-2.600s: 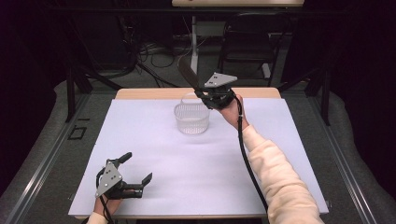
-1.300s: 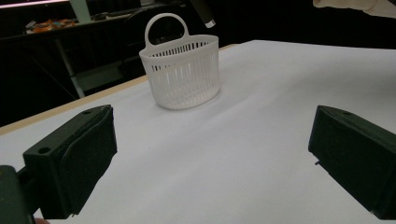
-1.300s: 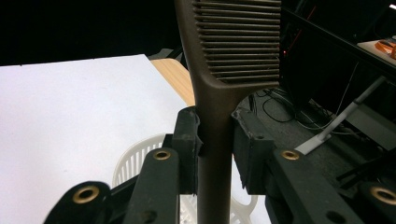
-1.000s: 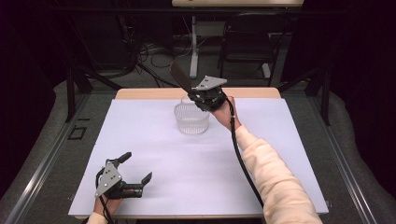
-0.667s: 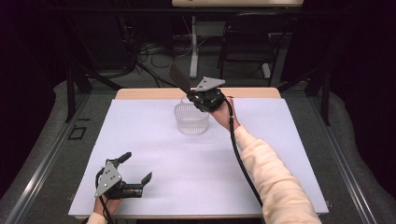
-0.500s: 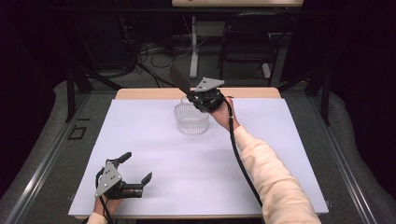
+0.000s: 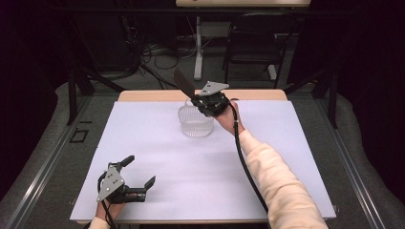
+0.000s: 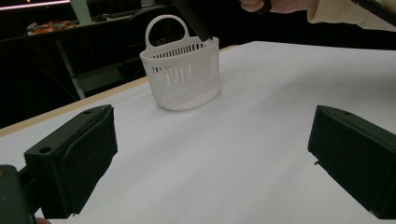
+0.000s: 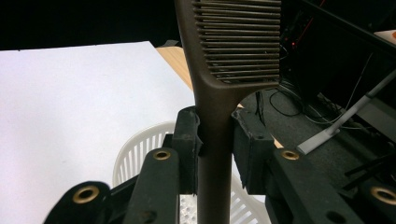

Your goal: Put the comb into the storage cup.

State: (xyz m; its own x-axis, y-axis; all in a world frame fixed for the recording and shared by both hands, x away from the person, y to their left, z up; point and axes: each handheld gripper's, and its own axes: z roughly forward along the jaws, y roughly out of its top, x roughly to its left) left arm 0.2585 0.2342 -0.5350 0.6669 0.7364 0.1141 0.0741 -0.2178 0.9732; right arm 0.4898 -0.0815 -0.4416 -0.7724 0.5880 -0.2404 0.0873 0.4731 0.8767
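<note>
A white slotted basket (image 7: pixel 196 122) with a loop handle stands on the white sheet at the table's far middle. My right gripper (image 7: pixel 195 98) hovers just over its far right rim, shut on the handle of a dark brown comb (image 7: pixel 183 81). The comb's toothed head points up and left, away from the basket. In the right gripper view the pads squeeze the comb (image 9: pixel 233 42) handle, with the basket (image 9: pixel 135 154) below. My left gripper (image 7: pixel 140 171) rests near the front left edge, open and holding nothing. In the left gripper view the basket (image 8: pixel 184 74) stands ahead, with the comb's handle end (image 8: pixel 194 21) at its rim.
The white sheet (image 7: pixel 267 138) covers the table, and a wooden strip (image 7: pixel 153 96) shows along the far edge. Beyond it are a dark chair (image 7: pixel 250 45), a stand and floor cables. A black cable (image 7: pixel 243 157) trails along the right sleeve.
Since the earliest frame my right gripper has shifted a little left with the comb, to above the basket's rim. Over the last second it has hardly moved. The left gripper stayed put.
</note>
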